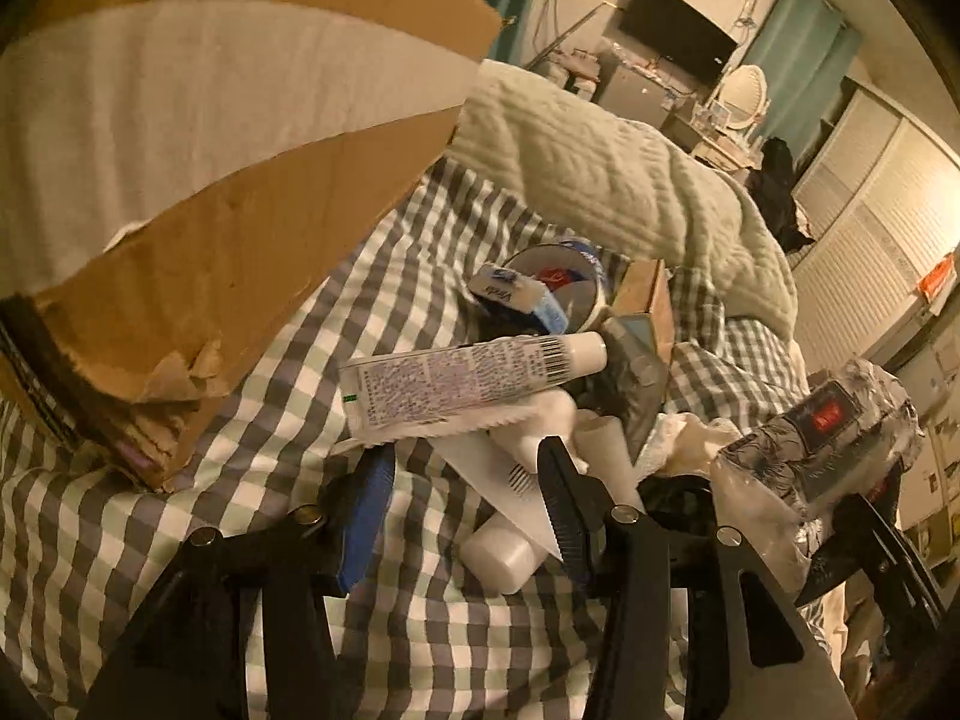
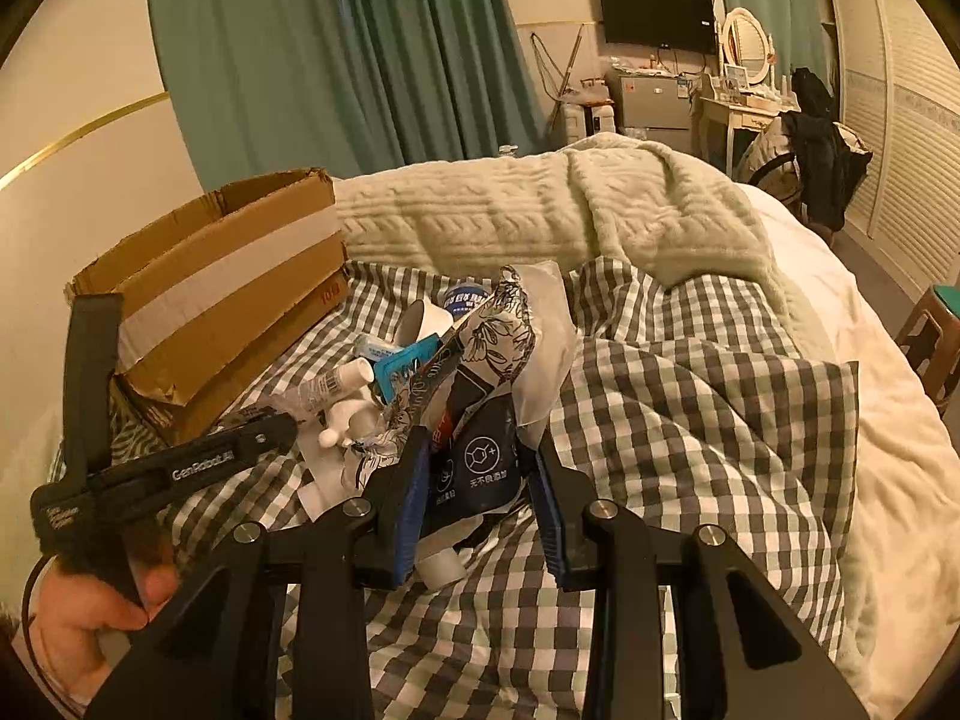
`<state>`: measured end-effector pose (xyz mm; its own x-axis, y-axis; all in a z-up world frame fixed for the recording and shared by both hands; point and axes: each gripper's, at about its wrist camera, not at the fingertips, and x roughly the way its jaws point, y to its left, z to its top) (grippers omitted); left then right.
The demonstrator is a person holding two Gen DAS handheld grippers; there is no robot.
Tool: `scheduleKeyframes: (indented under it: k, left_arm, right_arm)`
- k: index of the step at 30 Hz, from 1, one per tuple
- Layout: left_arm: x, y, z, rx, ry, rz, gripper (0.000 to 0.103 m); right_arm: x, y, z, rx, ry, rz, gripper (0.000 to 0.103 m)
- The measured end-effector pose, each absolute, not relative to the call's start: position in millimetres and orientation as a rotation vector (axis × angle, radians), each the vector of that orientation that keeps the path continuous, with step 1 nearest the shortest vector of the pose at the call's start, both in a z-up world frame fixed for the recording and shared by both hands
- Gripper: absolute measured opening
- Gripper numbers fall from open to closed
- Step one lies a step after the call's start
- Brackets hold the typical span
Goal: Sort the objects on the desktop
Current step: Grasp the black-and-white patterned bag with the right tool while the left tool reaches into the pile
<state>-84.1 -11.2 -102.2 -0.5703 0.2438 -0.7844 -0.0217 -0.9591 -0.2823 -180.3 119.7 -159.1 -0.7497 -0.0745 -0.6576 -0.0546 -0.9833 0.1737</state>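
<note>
Currently right gripper (image 2: 480, 480) clamps the dark pouch (image 2: 480, 456), long axis pointing away.
Cardboard box (image 2: 228, 288) sits forward-left; left gripper (image 1: 468, 480) open over the white tube (image 1: 462, 378).

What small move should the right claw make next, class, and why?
Probably lift the dark packet up and carry it toward the cardboard box. The right claw is shut on it, it stands clear above the pile on the checked sheet, and the box sits open to the left.
</note>
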Motion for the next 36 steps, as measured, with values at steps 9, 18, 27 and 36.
scheduleKeyframes:
  k: [9, 18, 27, 36]
  left_arm:
    - [-77.6, -26.6, -87.7, -1.323, -0.393, 2.753, 0.081]
    - [-91.8, -16.2, -103.9, -1.447, -0.349, 2.697, 0.081]
    - [-95.7, 9.0, -120.0, -1.561, -0.236, 2.565, 0.082]
    - [-94.6, -8.9, -127.0, -1.523, -0.421, 2.522, 0.032]
  right_arm:
    - [-180.3, 123.7, -163.0, 1.118, -0.323, -2.903, 0.032]
    - [-182.6, 126.4, -171.6, 1.141, -0.354, -2.88, 0.032]
    - [-182.9, 127.2, -174.2, 1.15, -0.354, -2.882, 0.032]
    - [-183.0, 127.9, -178.8, 1.171, -0.366, -2.874, 0.032]
